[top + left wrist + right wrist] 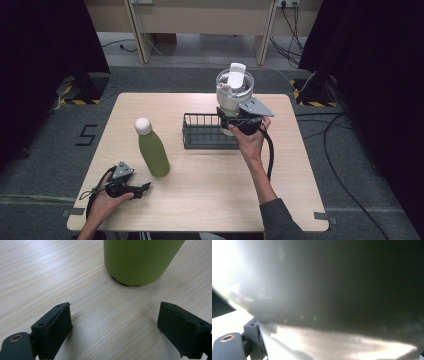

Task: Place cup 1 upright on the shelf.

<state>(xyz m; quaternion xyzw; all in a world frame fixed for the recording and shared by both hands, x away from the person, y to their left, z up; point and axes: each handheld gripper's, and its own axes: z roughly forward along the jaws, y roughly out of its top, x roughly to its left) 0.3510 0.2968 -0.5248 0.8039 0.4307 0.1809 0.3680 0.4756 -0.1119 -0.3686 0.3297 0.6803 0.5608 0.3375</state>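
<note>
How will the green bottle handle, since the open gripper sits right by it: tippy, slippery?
The green bottle stands tall on a narrow base, so a high push would likely tip it. Its smooth, rounded wall looks slippery. The left gripper probably should grip low.

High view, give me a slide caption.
Right gripper holds a white tumbler over the black rack.

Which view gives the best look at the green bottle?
The high view: the green bottle stands upright, whole, with its white cap. The left gripper view catches just its base, ahead of the open fingers.
</note>
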